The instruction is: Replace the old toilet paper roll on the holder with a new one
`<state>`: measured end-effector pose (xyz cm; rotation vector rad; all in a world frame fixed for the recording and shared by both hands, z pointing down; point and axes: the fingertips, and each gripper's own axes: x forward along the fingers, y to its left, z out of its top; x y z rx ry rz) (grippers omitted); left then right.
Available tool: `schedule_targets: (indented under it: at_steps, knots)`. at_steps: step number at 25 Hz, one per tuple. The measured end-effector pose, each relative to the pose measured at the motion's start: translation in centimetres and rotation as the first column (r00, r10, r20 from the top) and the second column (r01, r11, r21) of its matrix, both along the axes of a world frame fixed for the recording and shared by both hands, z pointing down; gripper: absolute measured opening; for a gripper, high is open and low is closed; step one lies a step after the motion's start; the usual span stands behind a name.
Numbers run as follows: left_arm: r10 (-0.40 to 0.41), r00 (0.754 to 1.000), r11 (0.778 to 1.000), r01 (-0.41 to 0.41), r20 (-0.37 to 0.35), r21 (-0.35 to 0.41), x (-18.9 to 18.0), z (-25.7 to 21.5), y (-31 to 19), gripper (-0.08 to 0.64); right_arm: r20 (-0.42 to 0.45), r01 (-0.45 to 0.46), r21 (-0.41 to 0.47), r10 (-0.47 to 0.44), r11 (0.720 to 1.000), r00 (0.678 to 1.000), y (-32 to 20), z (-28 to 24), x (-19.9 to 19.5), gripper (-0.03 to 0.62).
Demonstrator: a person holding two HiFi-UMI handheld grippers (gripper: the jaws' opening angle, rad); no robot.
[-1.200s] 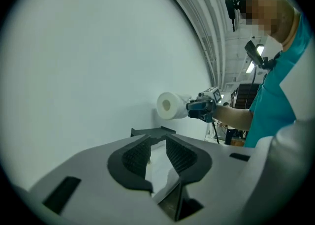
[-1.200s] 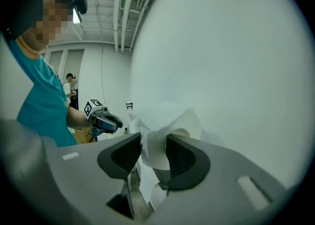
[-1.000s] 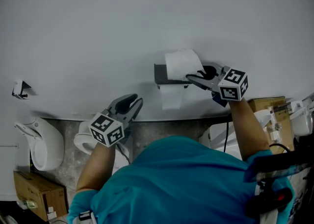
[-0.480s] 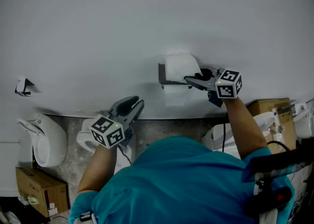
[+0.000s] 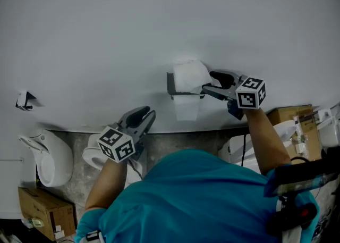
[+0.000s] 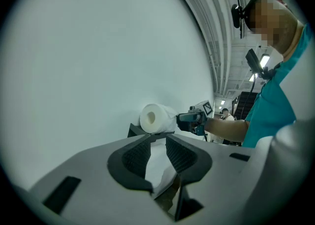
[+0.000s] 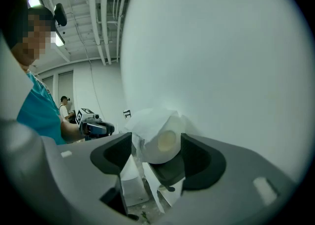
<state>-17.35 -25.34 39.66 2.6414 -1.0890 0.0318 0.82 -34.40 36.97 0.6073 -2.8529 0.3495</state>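
Note:
A new white toilet paper roll (image 5: pixel 188 77) sits on the dark wall holder (image 5: pixel 171 85), with a paper tail (image 5: pixel 187 108) hanging below it. My right gripper (image 5: pixel 208 82) reaches in from the right. Its jaws are opening and stand wide on either side of the roll (image 7: pixel 162 138), and the pads are not pressing it. My left gripper (image 5: pixel 144 114) hovers lower left, away from the wall holder. It points at the roll (image 6: pixel 153 118), and its jaws stand a narrow gap apart with nothing between them.
A white urinal (image 5: pixel 45 157) hangs at the lower left, with a small hook (image 5: pixel 24 99) on the wall above it. Cardboard boxes stand at the bottom left (image 5: pixel 45 212) and at the right (image 5: pixel 292 117). The wall around the holder is plain white.
The right gripper's jaws have spread apart around the roll. The roll has shifted slightly left and down and now rests on the holder. The left gripper has stayed put.

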Motion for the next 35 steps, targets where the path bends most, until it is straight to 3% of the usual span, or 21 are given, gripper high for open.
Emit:
schedule_targets:
  at_steps: [11, 14, 18, 23, 28, 35]
  knots:
    - [0.020, 0.998, 0.999, -0.019, -0.053, 0.032, 1.7, 0.0, -0.7, 0.103, 0.112, -0.165, 0.023, 0.161, 0.986, 0.981, 4.5, 0.8, 7.1, 0.283]
    - [0.009, 0.997, 0.999, -0.006, -0.072, 0.035, 1.7, 0.7, -0.8, 0.103, 0.152, -0.243, 0.033, 0.236, 0.969, 0.960, 5.9, 2.7, 8.5, 0.170]
    - [-0.040, 0.996, 0.999, 0.042, -0.083, 0.030, 0.8, 1.8, -0.8, 0.059, 0.219, -0.343, -0.029, 0.341, 0.939, 0.914, 7.3, 4.9, 9.1, 0.016]
    - [-0.089, 0.993, 0.996, 0.091, -0.082, 0.020, -0.2, 3.1, -0.6, 0.009, 0.176, -0.318, 0.007, 0.312, 0.948, 0.934, 8.4, 5.9, 7.2, 0.003]
    - [-0.119, 0.984, 0.992, 0.122, -0.136, 0.011, -1.1, 3.7, 0.4, 0.008, 0.193, -0.263, 0.027, 0.253, 0.964, 0.948, 8.9, 4.5, 5.9, 0.002]
    - [-0.119, 0.983, 0.992, 0.124, -0.137, 0.025, -1.3, 3.5, 1.3, 0.008, 0.147, -0.248, 0.044, 0.240, 0.968, 0.960, 8.9, 4.5, 5.3, 0.002]
